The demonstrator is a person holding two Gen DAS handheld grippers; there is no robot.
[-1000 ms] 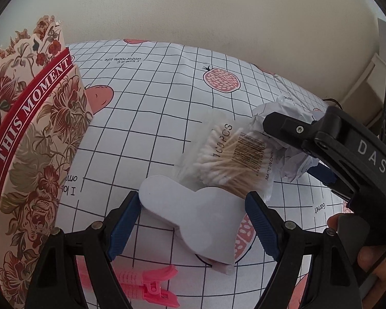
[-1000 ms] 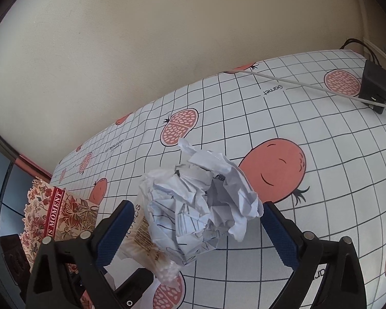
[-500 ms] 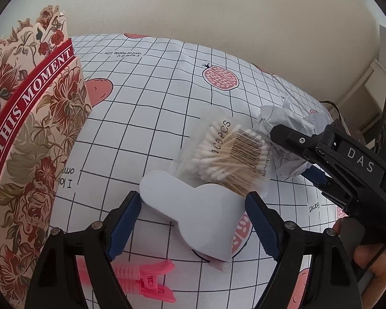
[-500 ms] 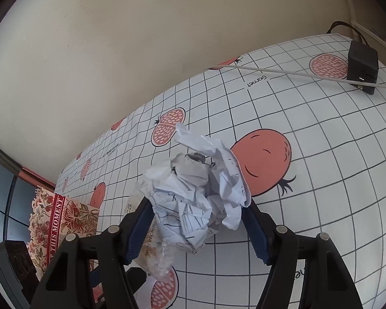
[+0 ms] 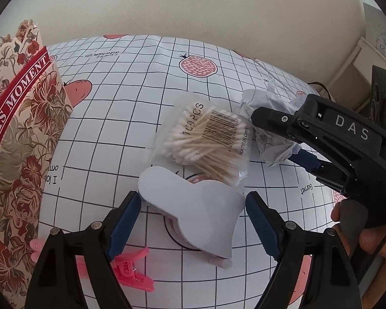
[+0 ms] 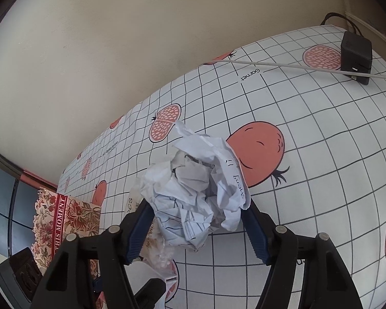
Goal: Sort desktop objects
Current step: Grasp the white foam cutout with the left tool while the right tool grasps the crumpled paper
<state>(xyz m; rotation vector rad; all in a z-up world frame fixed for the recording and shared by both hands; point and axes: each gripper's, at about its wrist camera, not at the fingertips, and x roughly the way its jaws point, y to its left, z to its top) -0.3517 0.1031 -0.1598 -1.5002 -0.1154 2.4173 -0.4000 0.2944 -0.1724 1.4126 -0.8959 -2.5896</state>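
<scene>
My right gripper (image 6: 196, 228) is shut on a crumpled white paper ball (image 6: 195, 198); the ball also shows in the left wrist view (image 5: 267, 126) between the right gripper's black fingers (image 5: 278, 119). My left gripper (image 5: 193, 221) is open, its blue pads on either side of a pale grey flat piece (image 5: 193, 211) that lies on the table. A clear bag of cotton swabs (image 5: 208, 141) lies just beyond that piece, beside the paper ball.
A floral box marked "THIS MOMENT" (image 5: 15, 139) stands at the left. A pink hair clip (image 5: 128, 267) lies under my left fingers. A black power adapter (image 6: 356, 56) with a cable sits at the far right of the checked tablecloth (image 6: 321, 154).
My right gripper has closed from open onto the paper ball. The left wrist view has shifted slightly; my left gripper stays open around the grey piece.
</scene>
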